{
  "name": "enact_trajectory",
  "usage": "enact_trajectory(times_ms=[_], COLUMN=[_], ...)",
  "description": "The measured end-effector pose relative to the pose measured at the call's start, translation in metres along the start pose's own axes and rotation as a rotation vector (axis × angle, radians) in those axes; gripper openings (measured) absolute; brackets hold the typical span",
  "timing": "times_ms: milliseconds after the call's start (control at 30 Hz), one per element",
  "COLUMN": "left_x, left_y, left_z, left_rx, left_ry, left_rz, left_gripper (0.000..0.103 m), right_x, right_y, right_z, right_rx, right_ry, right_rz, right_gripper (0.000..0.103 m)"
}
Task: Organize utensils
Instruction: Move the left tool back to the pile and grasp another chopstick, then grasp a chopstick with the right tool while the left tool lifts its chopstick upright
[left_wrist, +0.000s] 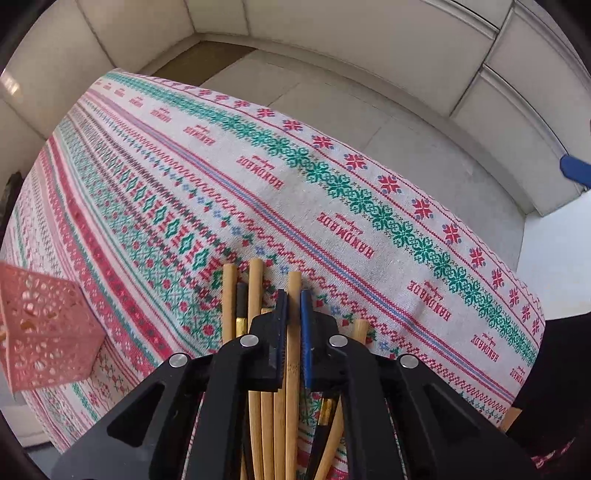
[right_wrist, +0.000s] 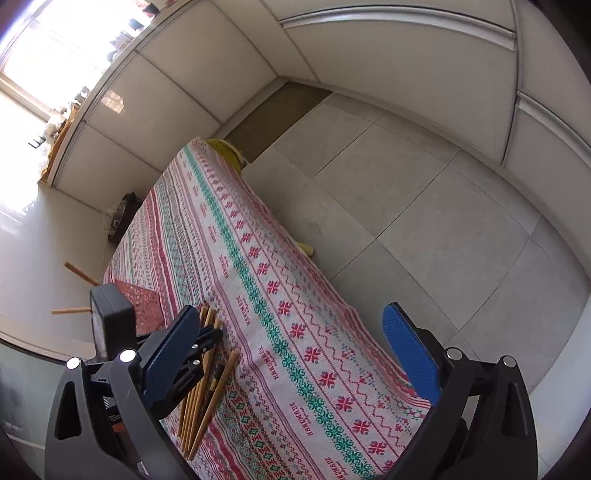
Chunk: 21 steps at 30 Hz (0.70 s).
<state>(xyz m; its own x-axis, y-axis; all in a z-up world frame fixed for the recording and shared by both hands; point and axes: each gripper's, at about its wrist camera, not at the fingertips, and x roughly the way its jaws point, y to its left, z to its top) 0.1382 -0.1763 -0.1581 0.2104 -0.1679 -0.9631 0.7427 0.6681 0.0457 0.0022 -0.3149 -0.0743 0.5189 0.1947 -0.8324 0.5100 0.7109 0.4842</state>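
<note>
The left gripper (left_wrist: 293, 308) sits low over a bundle of bamboo chopsticks (left_wrist: 255, 288) lying on the tabletop (left_wrist: 332, 192), which is covered by a cloth patterned in red and green. Its fingers (left_wrist: 306, 314) are drawn close and pinch a single bamboo chopstick (left_wrist: 294, 284) between the pads; that stick's blunt end pokes out toward 12 o'clock. The other sticks lie beside it at 9 to 11 o'clock, one of them dark-tipped with a gold band, and one more pale end shows at 3 o'clock of the fingers. A pink perforated holder (left_wrist: 44, 328) stands at 9 o'clock on the cloth.

In the right wrist view, the right gripper (right_wrist: 291, 354) hangs above the tabletop edge with its fingers (right_wrist: 410, 354) spread wide and nothing between them. The chopstick bundle lies at about 8 o'clock from it, under the left gripper. The grey tiled floor (right_wrist: 406, 192) fills the 1 to 3 o'clock side.
</note>
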Motion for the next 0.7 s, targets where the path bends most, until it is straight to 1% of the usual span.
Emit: enact_trajectory(times_ms=[67, 133, 200, 233, 267, 300, 333, 367, 400, 467, 600, 700], left_x=[-0.022, -0.052, -0.082, -0.098, -0.113, -0.127, -0.140, -0.150, -0.158, -0.175, -0.198, -0.210], left_y=[0.011, 0.022, 0.027, 0.030, 0.032, 0.032, 0.032, 0.035, 0.037, 0.039, 0.041, 0.046], left_z=[-0.014, -0.034, -0.055, -0.068, -0.081, -0.094, -0.105, -0.115, -0.123, -0.132, -0.149, -0.160], left_rx=[-0.088, -0.172, -0.232, -0.261, -0.289, -0.315, -0.337, -0.355, -0.368, -0.379, -0.371, -0.385], left_ry=[-0.066, -0.133, -0.212, -0.256, -0.298, -0.340, -0.380, -0.417, -0.449, -0.503, -0.569, -0.610], left_rz=[-0.006, -0.016, -0.034, -0.041, -0.048, -0.056, -0.064, -0.074, -0.083, -0.096, -0.118, -0.137], left_gripper=[0.006, 0.006, 0.006, 0.006, 0.006, 0.006, 0.006, 0.006, 0.006, 0.006, 0.006, 0.006], right_x=[0.018, 0.037, 0.056, 0.063, 0.070, 0.077, 0.083, 0.088, 0.092, 0.096, 0.106, 0.116], right_y=[0.011, 0.029, 0.049, 0.057, 0.065, 0.071, 0.076, 0.081, 0.084, 0.092, 0.104, 0.110], right_z=[-0.008, -0.022, -0.035, -0.042, -0.047, -0.052, -0.057, -0.061, -0.065, -0.071, -0.070, -0.069], right_rx=[-0.031, -0.095, -0.162, -0.180, -0.194, -0.205, -0.214, -0.218, -0.219, -0.220, -0.195, -0.188], right_ry=[0.065, 0.125, 0.179, 0.195, 0.211, 0.227, 0.240, 0.251, 0.262, 0.256, 0.270, 0.284], right_rz=[-0.024, -0.047, -0.066, -0.074, -0.085, -0.097, -0.110, -0.118, -0.127, -0.157, -0.193, -0.227], right_gripper=[0.096, 0.096, 0.095, 0.091, 0.079, 0.072, 0.058, 0.051, 0.050, 0.047, 0.044, 0.036])
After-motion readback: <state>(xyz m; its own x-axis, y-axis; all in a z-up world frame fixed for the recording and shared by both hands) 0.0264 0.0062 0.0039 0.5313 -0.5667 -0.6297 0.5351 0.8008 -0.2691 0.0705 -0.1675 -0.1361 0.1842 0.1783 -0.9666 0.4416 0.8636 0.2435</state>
